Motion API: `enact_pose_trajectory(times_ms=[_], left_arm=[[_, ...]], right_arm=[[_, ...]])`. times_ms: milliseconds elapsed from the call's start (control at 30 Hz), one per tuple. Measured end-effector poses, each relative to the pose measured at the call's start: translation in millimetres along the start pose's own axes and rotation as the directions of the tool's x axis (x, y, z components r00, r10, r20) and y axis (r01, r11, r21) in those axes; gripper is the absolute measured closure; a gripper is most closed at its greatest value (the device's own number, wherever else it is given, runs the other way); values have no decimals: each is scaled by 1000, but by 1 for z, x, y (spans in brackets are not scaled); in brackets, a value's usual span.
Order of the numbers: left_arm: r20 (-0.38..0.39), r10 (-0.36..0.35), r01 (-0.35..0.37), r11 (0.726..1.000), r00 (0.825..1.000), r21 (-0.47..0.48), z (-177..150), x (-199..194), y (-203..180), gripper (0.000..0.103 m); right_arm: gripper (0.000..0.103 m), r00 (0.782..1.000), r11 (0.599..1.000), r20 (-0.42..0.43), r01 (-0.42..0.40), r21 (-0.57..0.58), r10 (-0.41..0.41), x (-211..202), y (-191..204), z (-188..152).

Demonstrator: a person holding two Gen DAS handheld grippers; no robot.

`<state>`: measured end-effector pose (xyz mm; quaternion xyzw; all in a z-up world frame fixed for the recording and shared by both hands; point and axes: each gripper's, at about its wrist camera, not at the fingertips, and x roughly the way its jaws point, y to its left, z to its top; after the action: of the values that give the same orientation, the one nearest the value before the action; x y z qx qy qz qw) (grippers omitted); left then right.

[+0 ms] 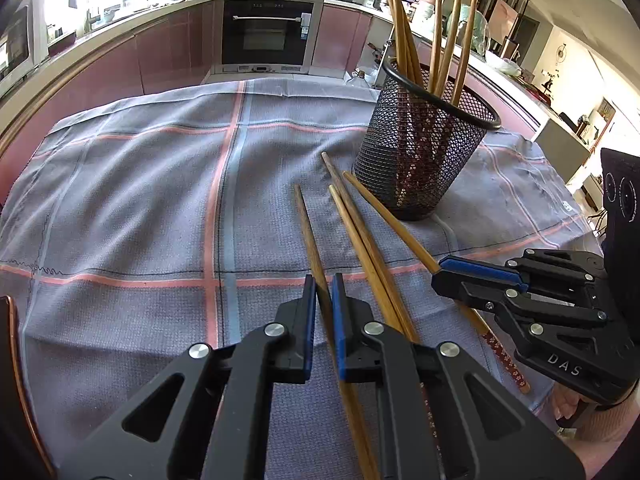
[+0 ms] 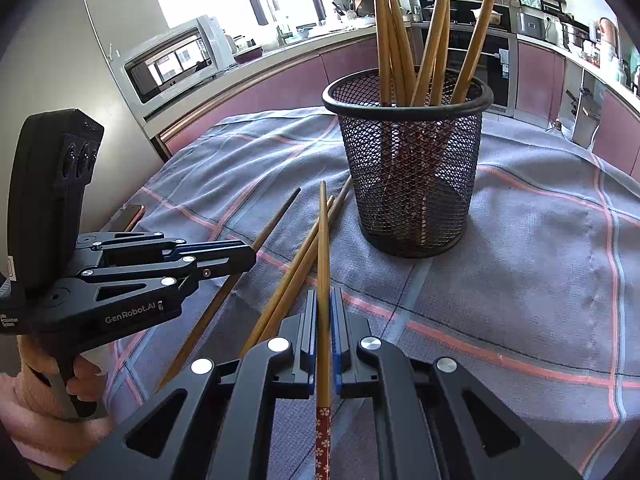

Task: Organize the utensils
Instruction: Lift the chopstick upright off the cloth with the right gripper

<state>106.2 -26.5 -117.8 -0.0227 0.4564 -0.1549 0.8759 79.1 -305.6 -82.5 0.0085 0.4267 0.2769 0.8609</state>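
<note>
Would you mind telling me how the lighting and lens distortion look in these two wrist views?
Left wrist view: the window at upper left is blown out, the counter edge bows strongly, and the mesh cup leans with the fisheye. Right wrist view: the windows also glare white, daylight brightens the cloth, the corners go dark, and the chopstick between the right gripper fingers stays sharp.

Both units: matte black linkage-frame left gripper (image 1: pixel 324 316) and right gripper (image 2: pixel 324 320), blue pads on the fingers (image 1: pixel 338 328), round silver pivot pins, triangular cutouts behind. White "GenRobot.AI" and "DAS" lettering on side plates. Pink knit sleeve (image 2: pixel 24 412) at wrist.
</note>
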Motion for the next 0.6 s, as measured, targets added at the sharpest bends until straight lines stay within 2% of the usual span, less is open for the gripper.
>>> enact_pose_trajectory(times_ms=[600], left_arm=[[39,-19,19,1000,999,4,0,-17,0,94]], right_arm=[[98,997,999,49,-52,12,51,-19,-3,2]])
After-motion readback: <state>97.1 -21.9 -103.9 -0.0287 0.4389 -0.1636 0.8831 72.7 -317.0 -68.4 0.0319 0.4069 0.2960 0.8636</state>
